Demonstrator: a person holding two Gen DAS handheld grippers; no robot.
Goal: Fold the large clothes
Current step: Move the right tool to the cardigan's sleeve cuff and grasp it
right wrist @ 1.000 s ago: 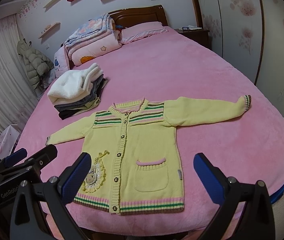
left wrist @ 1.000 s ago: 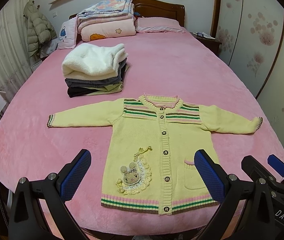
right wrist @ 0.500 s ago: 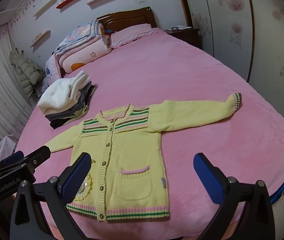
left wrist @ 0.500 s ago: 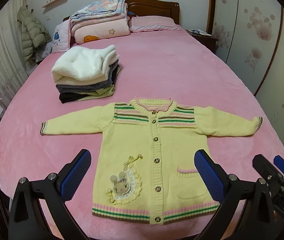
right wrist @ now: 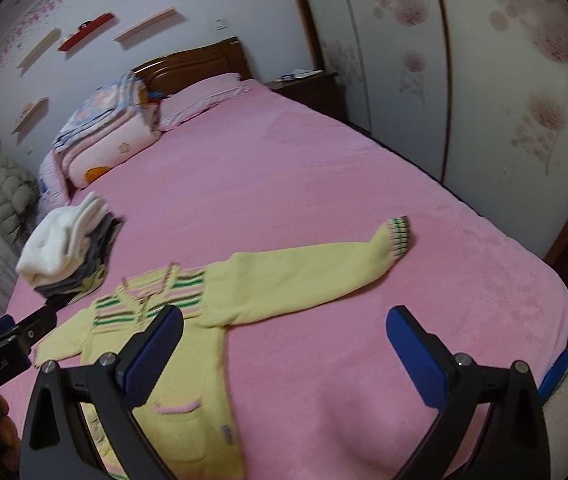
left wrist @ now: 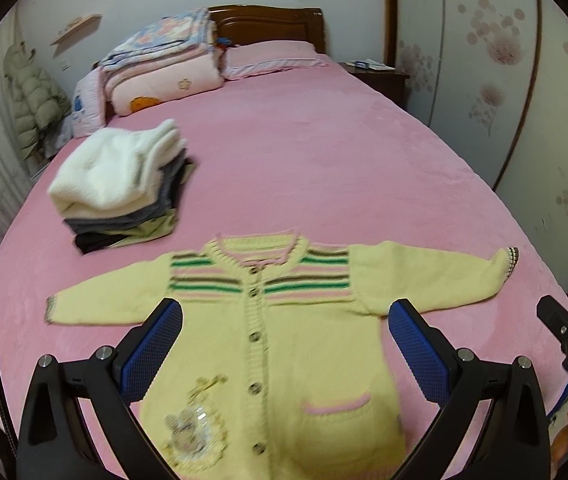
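While both jaws gape wide and empty, left gripper point(left wrist: 284, 344) hangs over yellow cardigan point(left wrist: 284, 360) | right gripper point(right wrist: 284, 344) over bed edge by its sleeve | cardigan flat, buttoned, arms spread on pink bed point(left wrist: 324, 160) | folded clothes stack point(left wrist: 123, 184) beyond | pillow point(left wrist: 271, 56) by headboard
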